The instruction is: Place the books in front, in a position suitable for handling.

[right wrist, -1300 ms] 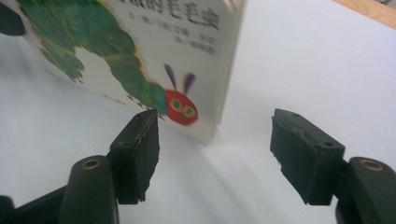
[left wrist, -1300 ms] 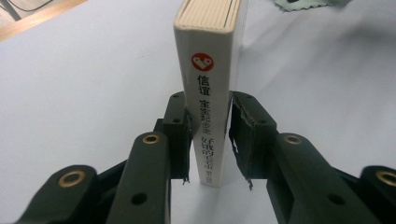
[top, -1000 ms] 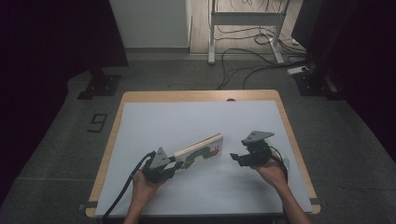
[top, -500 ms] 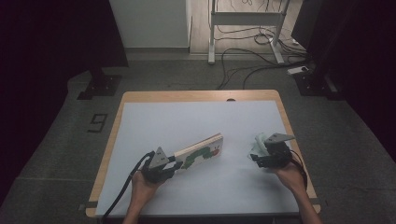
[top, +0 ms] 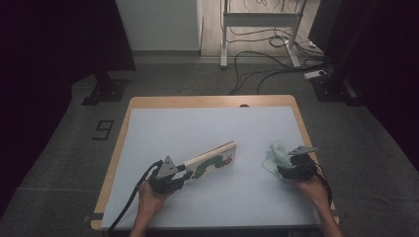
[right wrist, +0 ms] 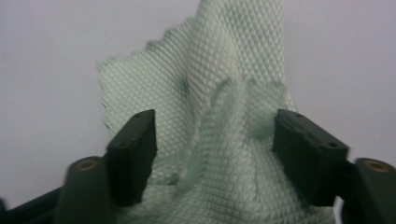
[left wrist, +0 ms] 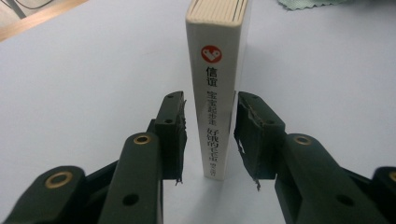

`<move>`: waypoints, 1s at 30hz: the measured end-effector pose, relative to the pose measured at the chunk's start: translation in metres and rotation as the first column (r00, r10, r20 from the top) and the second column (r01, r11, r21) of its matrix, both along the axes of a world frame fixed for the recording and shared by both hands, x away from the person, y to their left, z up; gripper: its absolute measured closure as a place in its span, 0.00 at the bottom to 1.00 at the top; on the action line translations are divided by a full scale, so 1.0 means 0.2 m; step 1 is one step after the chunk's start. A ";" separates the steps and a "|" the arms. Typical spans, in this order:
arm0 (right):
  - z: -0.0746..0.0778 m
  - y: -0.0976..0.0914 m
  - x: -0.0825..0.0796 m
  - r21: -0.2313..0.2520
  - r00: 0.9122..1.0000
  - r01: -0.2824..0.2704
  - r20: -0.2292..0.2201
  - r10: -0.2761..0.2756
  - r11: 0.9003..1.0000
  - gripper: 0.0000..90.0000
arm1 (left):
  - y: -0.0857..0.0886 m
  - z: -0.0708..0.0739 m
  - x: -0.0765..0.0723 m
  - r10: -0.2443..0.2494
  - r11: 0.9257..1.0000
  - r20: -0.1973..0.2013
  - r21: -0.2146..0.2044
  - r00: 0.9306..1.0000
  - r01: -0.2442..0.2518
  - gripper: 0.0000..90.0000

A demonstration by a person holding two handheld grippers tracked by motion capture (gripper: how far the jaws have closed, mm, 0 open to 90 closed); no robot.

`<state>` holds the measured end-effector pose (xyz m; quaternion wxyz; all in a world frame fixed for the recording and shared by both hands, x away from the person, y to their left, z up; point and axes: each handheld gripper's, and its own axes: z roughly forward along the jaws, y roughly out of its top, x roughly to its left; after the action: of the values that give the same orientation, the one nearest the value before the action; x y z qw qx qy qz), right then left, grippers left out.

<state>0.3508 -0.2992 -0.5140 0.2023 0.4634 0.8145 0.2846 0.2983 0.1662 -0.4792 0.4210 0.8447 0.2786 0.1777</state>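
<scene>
Left tongs: jaws stand either side of the book, which is up on its edge. A sliver of gap shows at both pads, so this is a loose bracket rather than a squeeze; the jaws have just been easing wider.
Right tongs: jaws part open with the pale green cloth bunched between them. They have just been closing, but the pads do not yet pinch the fold.
Book, place: about 7 o'clock from the middle of the table, its far end pointing toward 2 o'clock in the high view.
Cloth, place: at 4 o'clock, well apart from the book, near the right edge.
Risk, book: with so slack a hold, it may tip flat — any nudge would do it.
Risk, cloth: the tongs could catch just one thin ridge, so the cloth slips out or drags across the table.
Risk, wiping: pressing the cloth on the book could topple it.
</scene>
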 end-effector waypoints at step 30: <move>0.16 0.16 -0.14 0.115 0.990 -0.142 0.044 0.138 0.983 0.86 | 0.02 0.00 0.00 -0.009 0.999 -0.024 -0.035 1.000 0.008 0.76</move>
<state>0.3236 -0.2675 -0.4819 0.1687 0.4110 0.8229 0.3542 0.2990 0.1694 -0.4793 0.4332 0.8404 0.2832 0.1607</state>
